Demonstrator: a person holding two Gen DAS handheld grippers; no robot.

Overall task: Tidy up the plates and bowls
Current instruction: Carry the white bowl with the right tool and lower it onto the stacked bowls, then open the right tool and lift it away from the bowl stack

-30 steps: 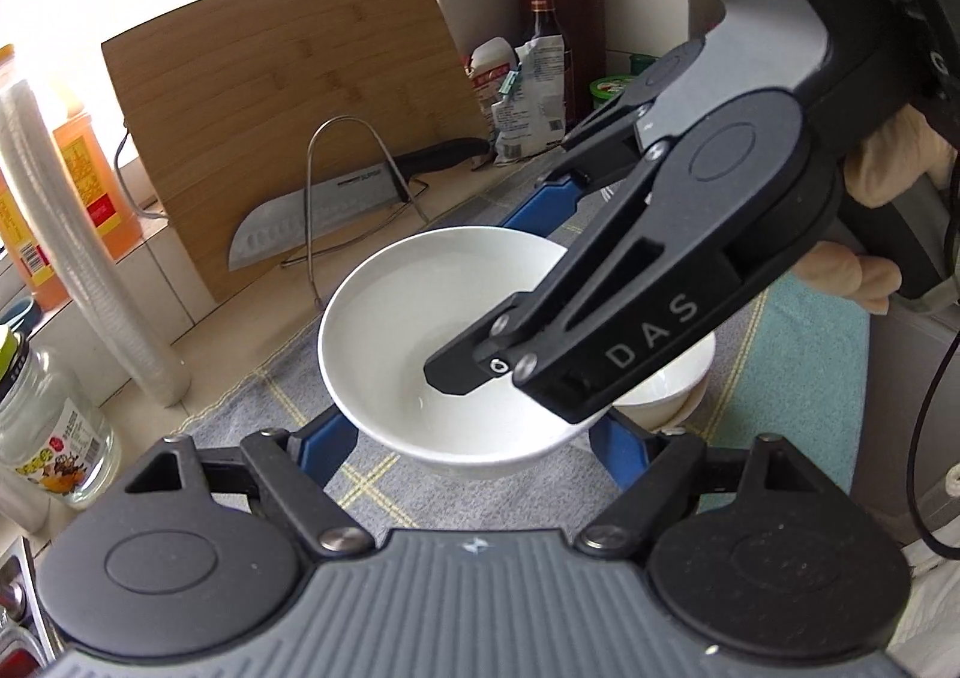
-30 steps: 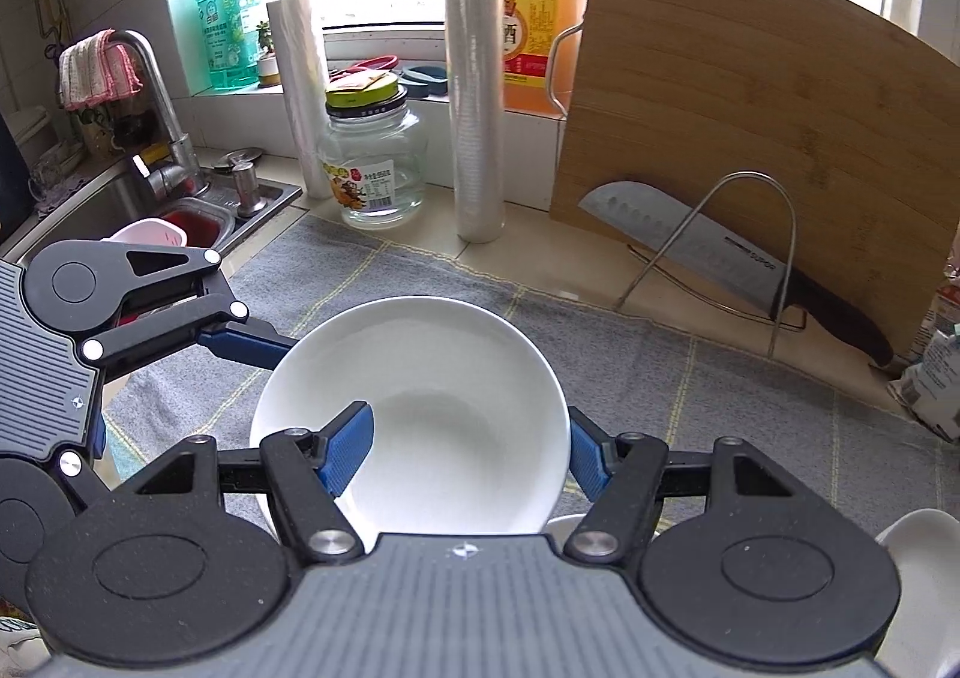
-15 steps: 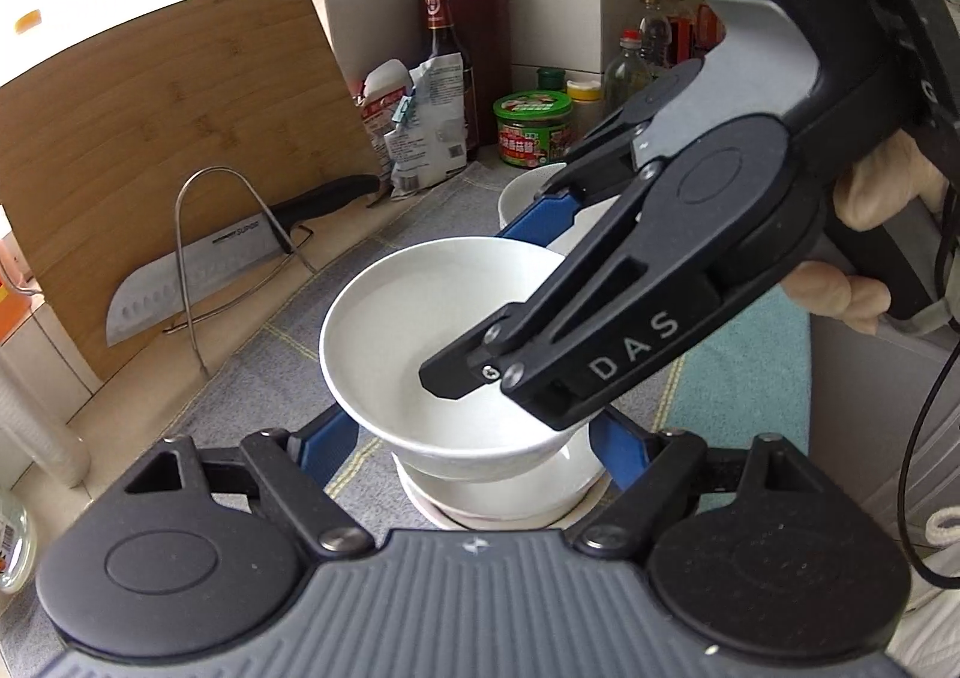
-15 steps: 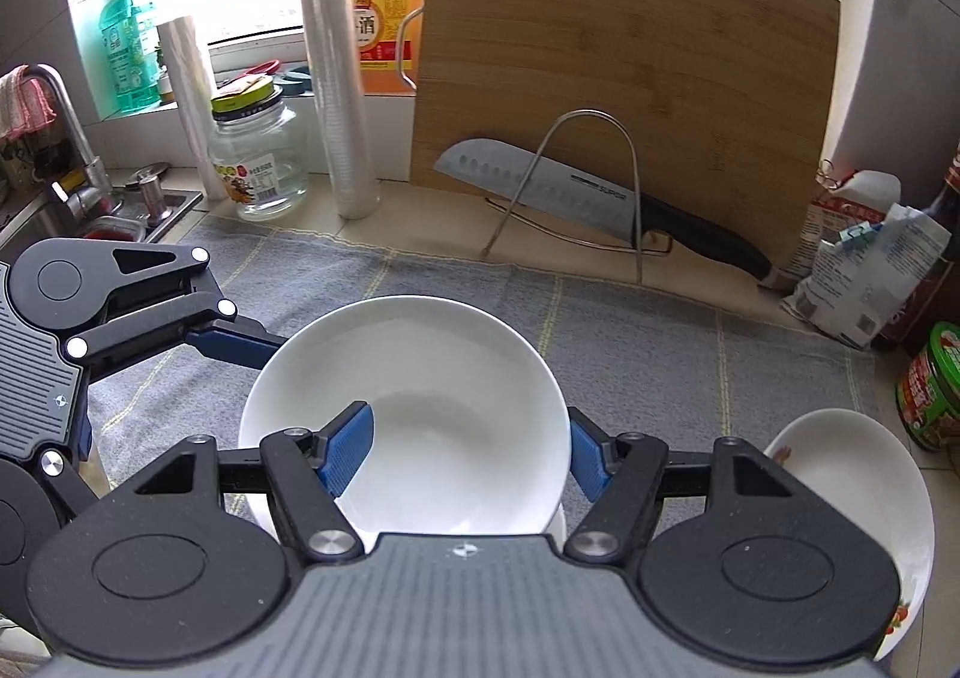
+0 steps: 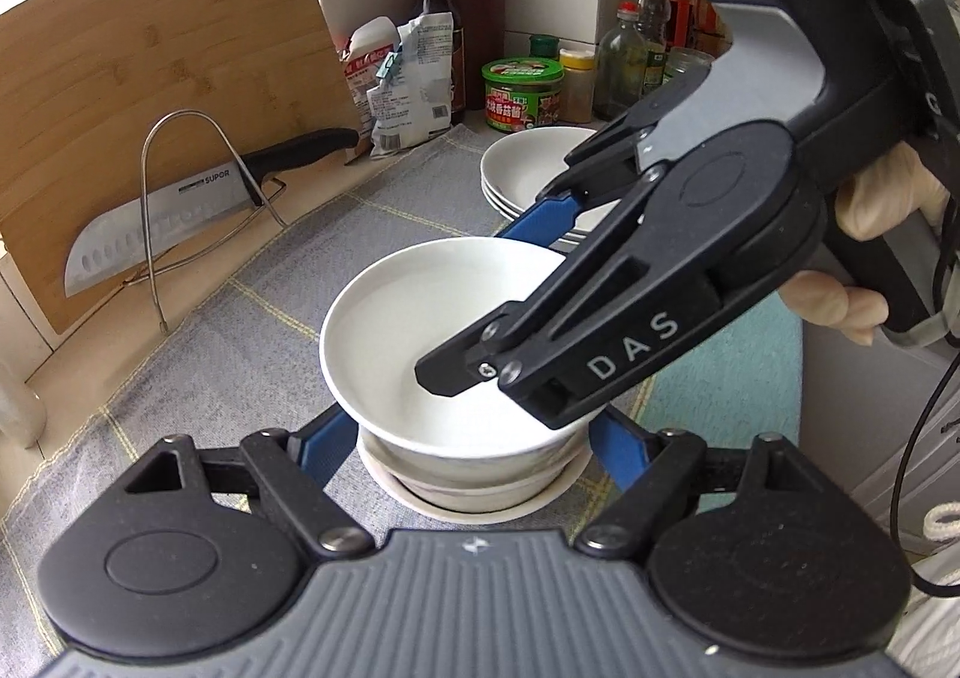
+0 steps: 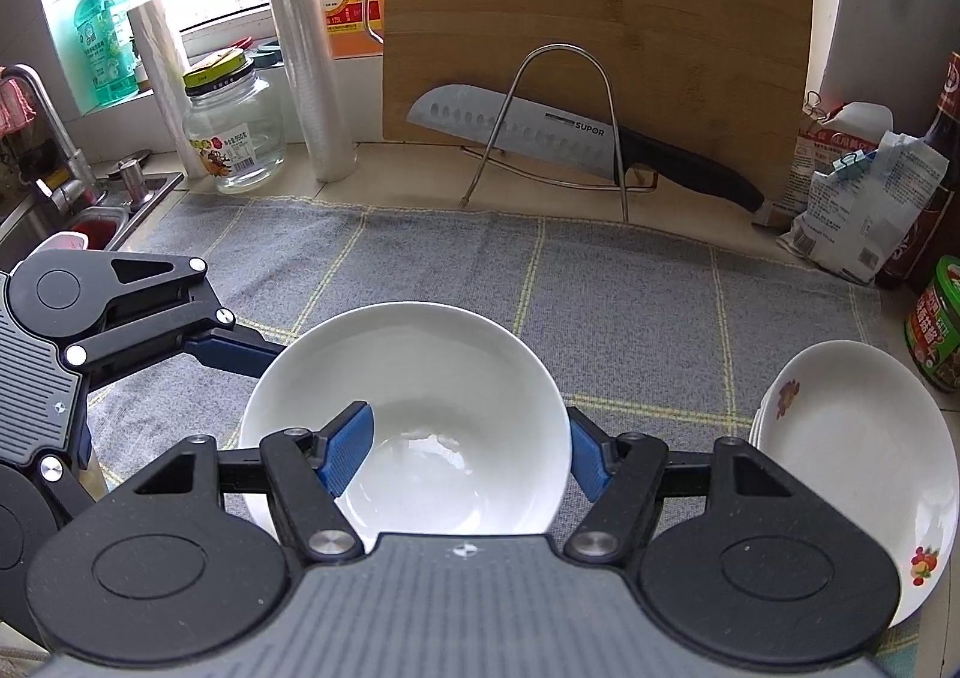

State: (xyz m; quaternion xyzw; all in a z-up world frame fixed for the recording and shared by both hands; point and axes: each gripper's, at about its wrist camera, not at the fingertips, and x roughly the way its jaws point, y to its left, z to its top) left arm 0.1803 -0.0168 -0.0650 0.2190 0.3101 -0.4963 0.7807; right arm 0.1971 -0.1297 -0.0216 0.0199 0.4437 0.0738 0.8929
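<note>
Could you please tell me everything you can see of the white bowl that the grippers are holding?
The white bowl is plain, glossy, ceramic-looking, round, upright and empty. The right gripper pinches its near wall, one blue finger inside and one outside; the left gripper brackets it from outside. It is nested in another white bowl on the grey cloth.

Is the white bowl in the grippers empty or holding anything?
Empty: the white bowl shows only bare glazed interior with reflections in both wrist views.

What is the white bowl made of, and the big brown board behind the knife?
White bowl: probably glazed ceramic, since it looks smooth and glossy with soft reflections. Brown board: likely bamboo or wood, matte, with pale streaky grain and strip-like joins.
</note>
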